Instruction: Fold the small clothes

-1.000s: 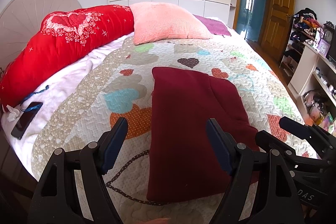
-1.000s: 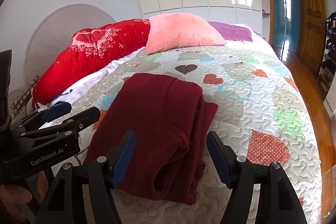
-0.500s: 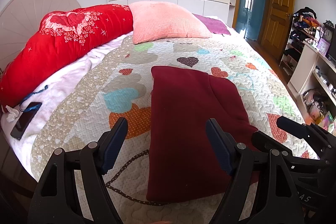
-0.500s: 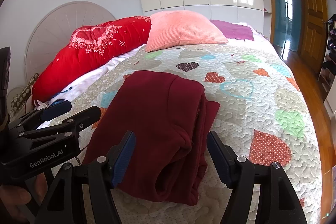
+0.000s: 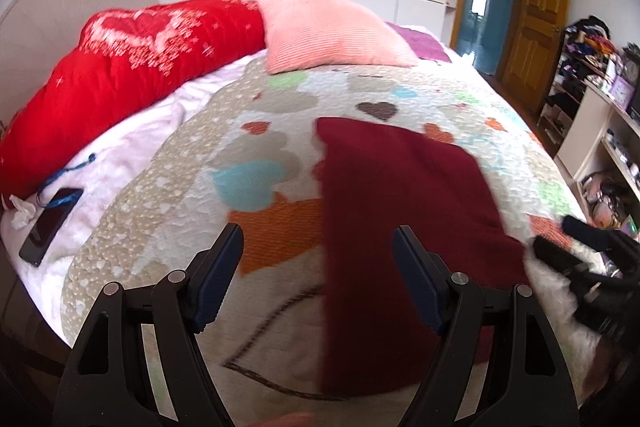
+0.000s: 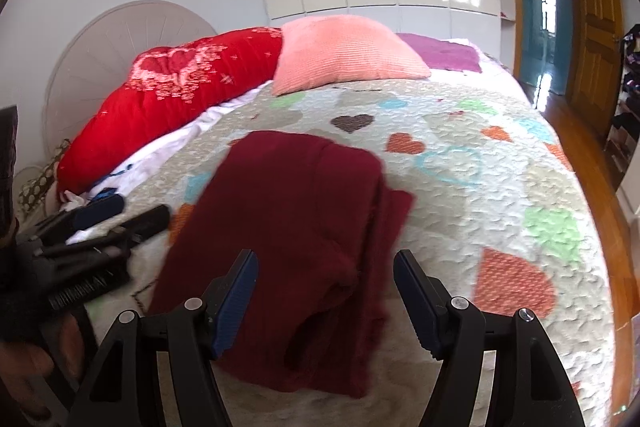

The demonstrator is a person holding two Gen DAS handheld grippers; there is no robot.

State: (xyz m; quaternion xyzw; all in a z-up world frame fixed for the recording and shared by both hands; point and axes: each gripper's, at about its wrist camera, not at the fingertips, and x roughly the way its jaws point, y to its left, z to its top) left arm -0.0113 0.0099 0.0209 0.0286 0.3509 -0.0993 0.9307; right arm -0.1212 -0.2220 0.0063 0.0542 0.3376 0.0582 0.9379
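A dark red garment (image 5: pixel 400 211) lies folded into a long rectangle on the heart-patterned quilt (image 5: pixel 256 131); in the right wrist view (image 6: pixel 296 227) its layered folds face me at the near edge. My left gripper (image 5: pixel 318 259) is open and empty above the garment's near left edge. My right gripper (image 6: pixel 325 277) is open and empty above the garment's near end. Each gripper shows at the side of the other's view: the right one (image 5: pixel 576 247), the left one (image 6: pixel 116 219).
A red bolster (image 5: pixel 120 67), a pink pillow (image 5: pixel 332 35) and a purple cloth (image 5: pixel 424 43) lie at the bed's head. A phone (image 5: pixel 48 227) and tissue rest on the white sheet at left. Shelves (image 5: pixel 600 131) and a door (image 5: pixel 536 11) stand right.
Both grippers have shifted a little, with motion blur now; the garment lies as before. Both stay open.
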